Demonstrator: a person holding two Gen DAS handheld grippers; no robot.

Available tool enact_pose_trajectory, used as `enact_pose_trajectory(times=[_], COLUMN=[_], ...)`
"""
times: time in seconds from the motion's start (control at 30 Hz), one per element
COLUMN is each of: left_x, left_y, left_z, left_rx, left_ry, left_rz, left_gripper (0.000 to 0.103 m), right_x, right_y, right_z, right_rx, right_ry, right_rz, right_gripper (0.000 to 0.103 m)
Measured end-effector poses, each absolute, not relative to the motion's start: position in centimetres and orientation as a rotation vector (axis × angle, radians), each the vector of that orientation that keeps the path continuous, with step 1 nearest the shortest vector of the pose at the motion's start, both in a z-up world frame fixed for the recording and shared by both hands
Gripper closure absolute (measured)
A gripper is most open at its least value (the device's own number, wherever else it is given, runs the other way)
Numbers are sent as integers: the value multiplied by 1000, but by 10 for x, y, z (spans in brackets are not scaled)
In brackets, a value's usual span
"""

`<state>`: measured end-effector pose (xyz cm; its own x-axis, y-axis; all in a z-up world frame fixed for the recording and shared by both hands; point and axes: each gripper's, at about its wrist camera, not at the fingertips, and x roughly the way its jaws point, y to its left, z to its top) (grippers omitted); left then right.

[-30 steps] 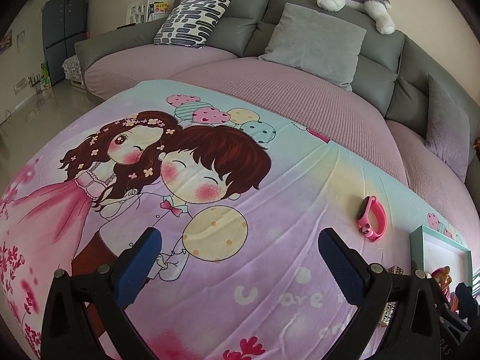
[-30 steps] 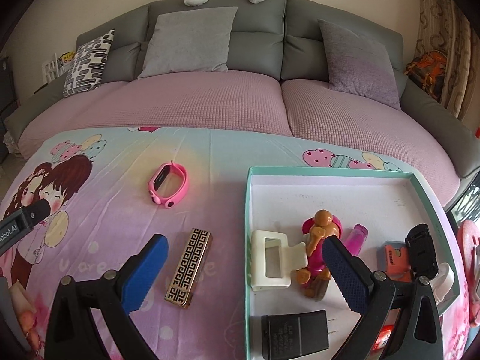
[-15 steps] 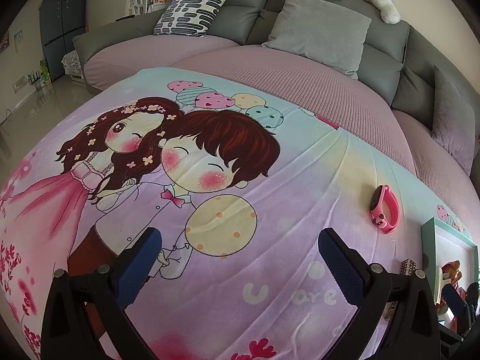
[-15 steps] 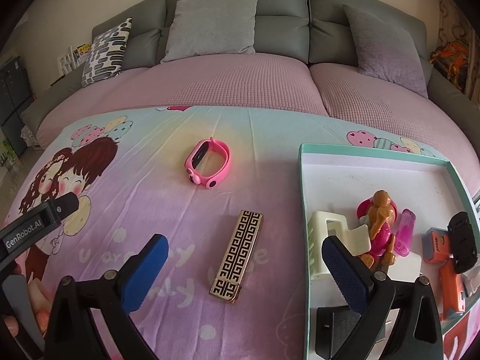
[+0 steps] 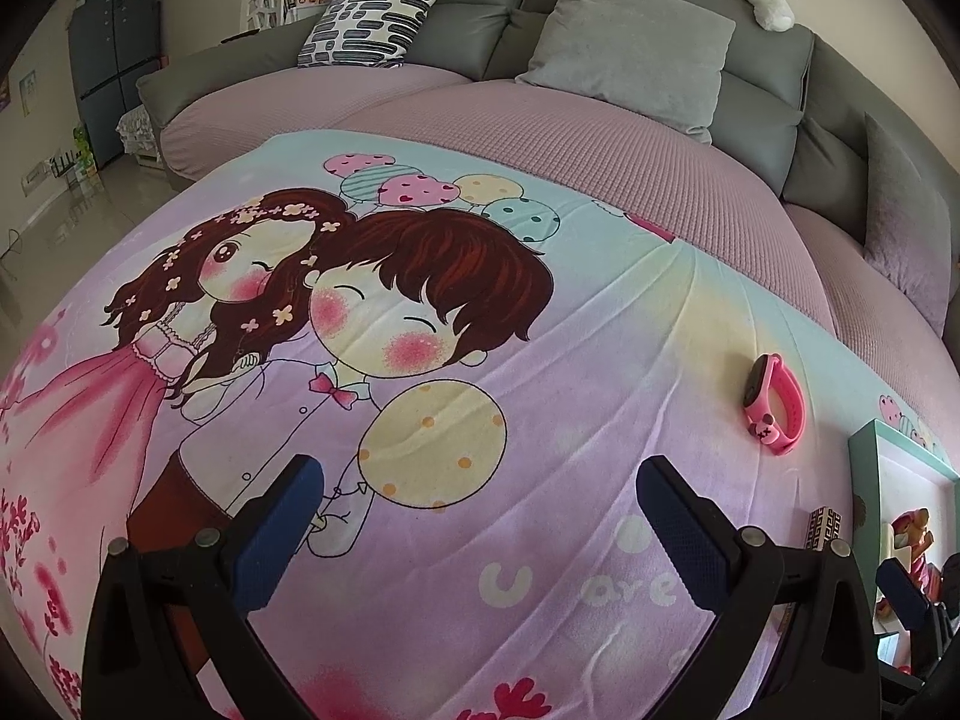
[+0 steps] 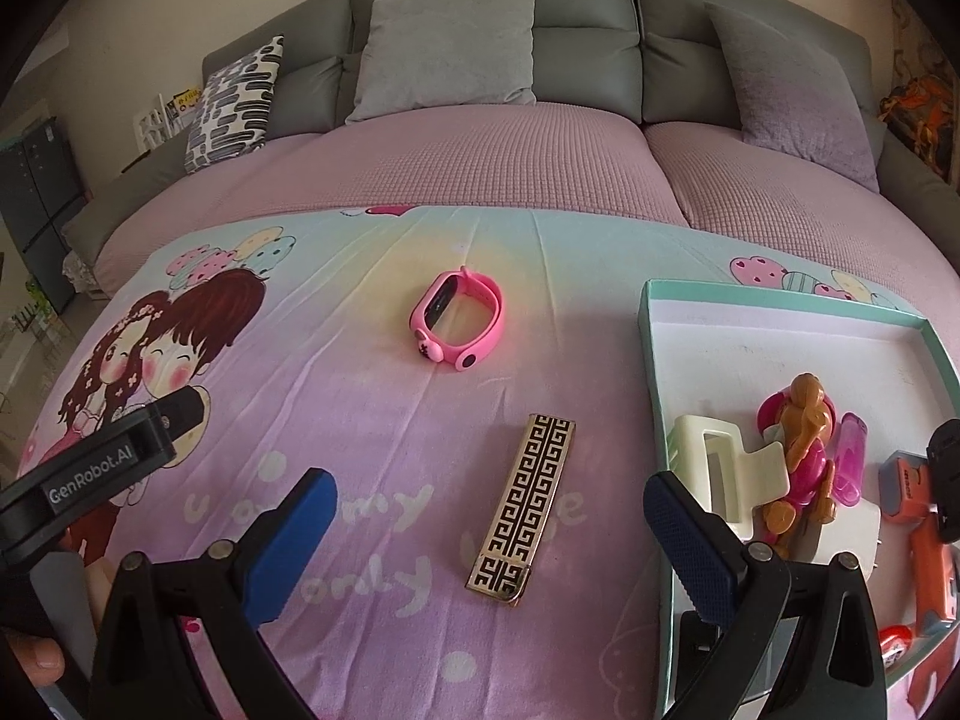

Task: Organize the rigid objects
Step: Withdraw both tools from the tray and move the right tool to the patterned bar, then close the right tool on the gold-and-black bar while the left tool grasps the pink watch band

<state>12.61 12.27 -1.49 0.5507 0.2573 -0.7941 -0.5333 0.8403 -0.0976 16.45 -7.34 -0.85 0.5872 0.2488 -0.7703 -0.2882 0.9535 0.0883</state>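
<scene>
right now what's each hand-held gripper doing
Left hand-held gripper: open, holding nothing.
Right hand-held gripper: open, holding nothing, above the gold patterned bar.

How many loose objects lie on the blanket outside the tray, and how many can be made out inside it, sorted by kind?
Outside the tray:
pink watch band: 1
gold-and-black patterned bar: 1
Inside the tray, as far as visible:
cream hair claw: 1
toy figure: 1
pink translucent item: 1
orange tool: 1
Total: 6, though the gripper finger hides part of the tray.
</scene>
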Motion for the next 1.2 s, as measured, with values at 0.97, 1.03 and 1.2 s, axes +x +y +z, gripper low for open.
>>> enact_pose_trajectory(times=[0.97, 1.03, 1.2], left_x=[142, 143, 145], left_y=[110, 110, 109], left_z=[-29, -30, -32], left_rx=[-299, -295, -291], left_ry=[934, 940, 948], left_rz=[420, 419, 402], left_gripper=[0, 0, 0], right_x=[174, 173, 173], right_y=[-80, -79, -77], right_z=[-30, -31, -33], right_rx=[-10, -15, -34], right_ry=[945, 948, 944], right_rz=[298, 299, 287], right_gripper=[48, 51, 62])
